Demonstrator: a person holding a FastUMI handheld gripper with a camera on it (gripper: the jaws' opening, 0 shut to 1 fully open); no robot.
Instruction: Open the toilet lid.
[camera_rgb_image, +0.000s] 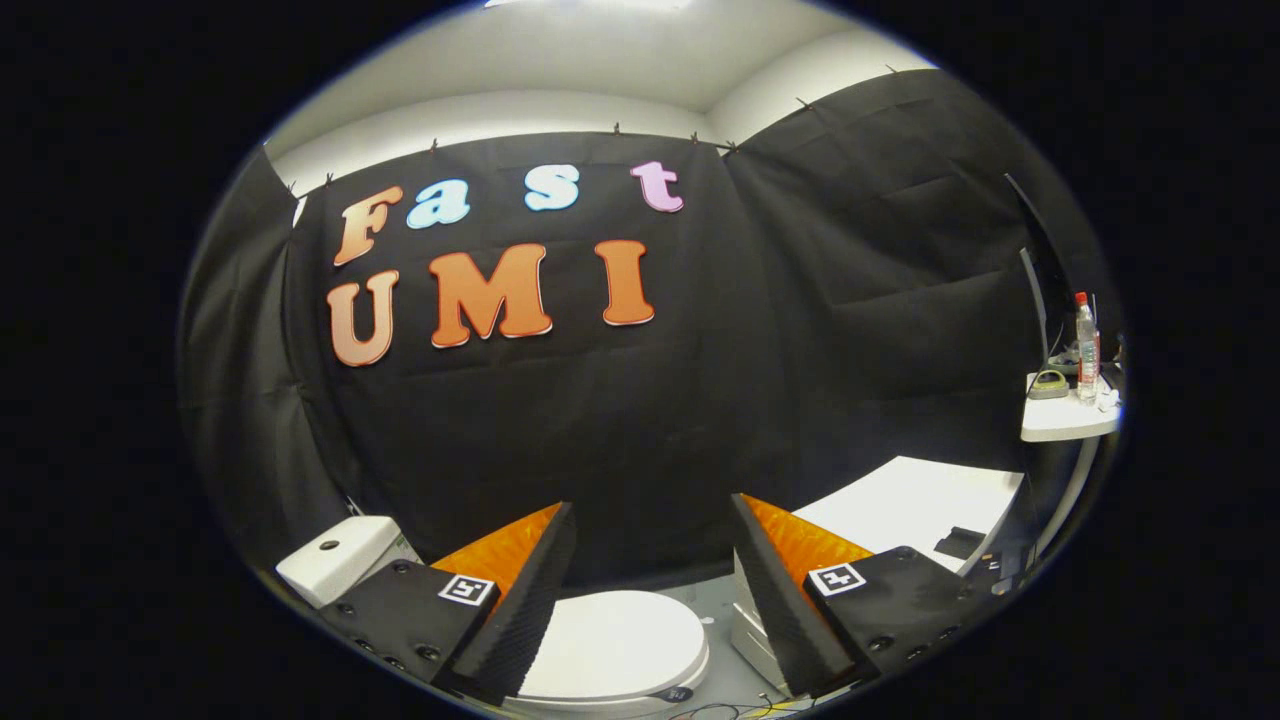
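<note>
currently the gripper (652, 520) hung above the toilet with its jaws spread wide, holding nothing. both fingers (530, 590) were black with ribbed inner faces and orange backing, and each base carried a square marker tag (467, 589). neither finger touched anything.

the toilet lid (620, 640) was white, round and lay flat, closed on the bowl. it sat low in the gap between the two fingers, around 6 o'clock from the fingertips, well below them and apart from both. a small dark badge (675, 693) showed on the lid's near rim. the left finger overlapped the lid's left side in view, but contact could not be confirmed.

the white tank (340, 555) sat at about 8 o'clock from the lid, behind the left finger base, with a small round button on top.

at 3 o'clock from the lid stood a white boxy unit (745, 620), partly hidden by the right finger. beyond the right finger, around 2 o'clock, a white tabletop (920, 500) carried a small black flat item (960, 542). farther out at 2 o'clock a small white shelf (1065, 420) held a clear bottle (1087, 350) with a red cap, upright. some cables (720, 712) lay on the floor at 5 o'clock from the lid.
</note>
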